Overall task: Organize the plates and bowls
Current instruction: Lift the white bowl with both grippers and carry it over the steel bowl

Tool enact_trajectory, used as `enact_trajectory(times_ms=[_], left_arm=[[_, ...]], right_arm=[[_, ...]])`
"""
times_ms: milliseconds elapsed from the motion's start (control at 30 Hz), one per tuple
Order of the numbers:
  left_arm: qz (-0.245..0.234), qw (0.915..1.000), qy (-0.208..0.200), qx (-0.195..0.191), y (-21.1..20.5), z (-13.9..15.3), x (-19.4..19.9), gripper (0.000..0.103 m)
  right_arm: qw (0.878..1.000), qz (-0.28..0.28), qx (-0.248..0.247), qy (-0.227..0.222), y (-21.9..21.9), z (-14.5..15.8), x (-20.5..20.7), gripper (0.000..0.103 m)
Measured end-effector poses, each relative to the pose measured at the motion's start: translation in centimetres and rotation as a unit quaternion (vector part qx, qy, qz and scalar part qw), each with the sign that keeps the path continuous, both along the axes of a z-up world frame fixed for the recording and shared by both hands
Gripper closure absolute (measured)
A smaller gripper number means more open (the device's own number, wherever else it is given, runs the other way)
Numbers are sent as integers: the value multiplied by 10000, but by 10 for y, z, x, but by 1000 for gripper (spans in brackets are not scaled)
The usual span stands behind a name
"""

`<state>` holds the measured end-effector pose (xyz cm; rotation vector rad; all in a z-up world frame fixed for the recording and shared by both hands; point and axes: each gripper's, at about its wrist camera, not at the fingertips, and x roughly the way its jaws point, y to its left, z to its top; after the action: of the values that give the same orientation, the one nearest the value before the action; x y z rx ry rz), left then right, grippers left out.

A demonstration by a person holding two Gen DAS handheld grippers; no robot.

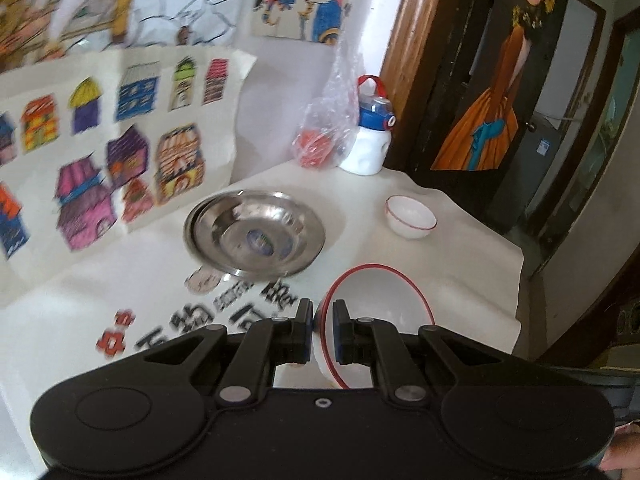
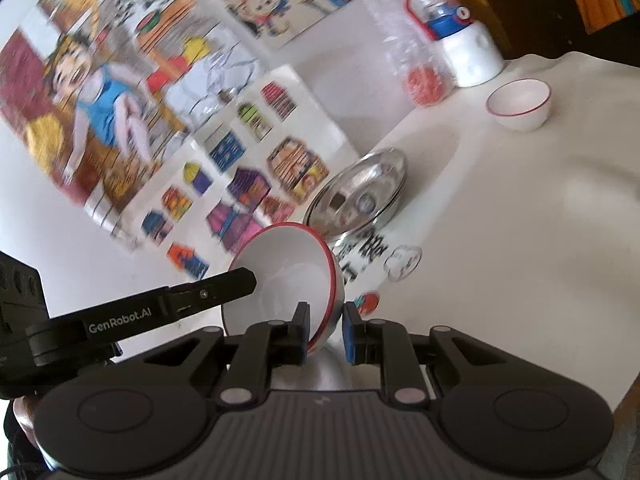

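Bench: white cloth-covered bench carries everything I work with; printed black characters run across the cloth near me.
Wall: children's coloured drawings of houses lean behind the bench.
Plates: stacked shiny steel plates sit mid-bench, just ahead and left of my held bowl.
Held bowl: large white bowl with a red rim, tipped on its side, mouth turned away from the plates in the left view. Both tools reach it.
Left hand-held gripper: pads pinched on the bowl's rim wall, one inside, one outside; I read it as clamped on the bowl.
Right hand-held gripper: straddles the same bowl's lower rim, but a gap shows beside the blue pad, so I cannot tell whether it grips.
Bottle: white drink bottle with blue lid and red strap stands at the far edge beside a clear plastic bag.
Small bowl: smaller white bowl with a red rim sits upright, well apart, ahead and to the right.
Key relation: that small bowl lies forward-right of the left tool; nesting looks like the coming job, and the right side seems nearer it.
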<state>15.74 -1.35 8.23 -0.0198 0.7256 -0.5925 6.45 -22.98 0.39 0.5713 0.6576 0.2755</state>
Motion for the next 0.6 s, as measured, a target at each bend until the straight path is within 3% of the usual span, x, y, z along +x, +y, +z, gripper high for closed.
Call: enact_trajectory(times_ms=[300,600], left_arm=[[256,9994,212,15,43,-19,-37,93],[335,9968,719,71,59,-48,-44,93]], right_arm=[[9965,574,-528,312,34,-1,-11,83],[9878,976,-946,754,49,-9,-8,83]])
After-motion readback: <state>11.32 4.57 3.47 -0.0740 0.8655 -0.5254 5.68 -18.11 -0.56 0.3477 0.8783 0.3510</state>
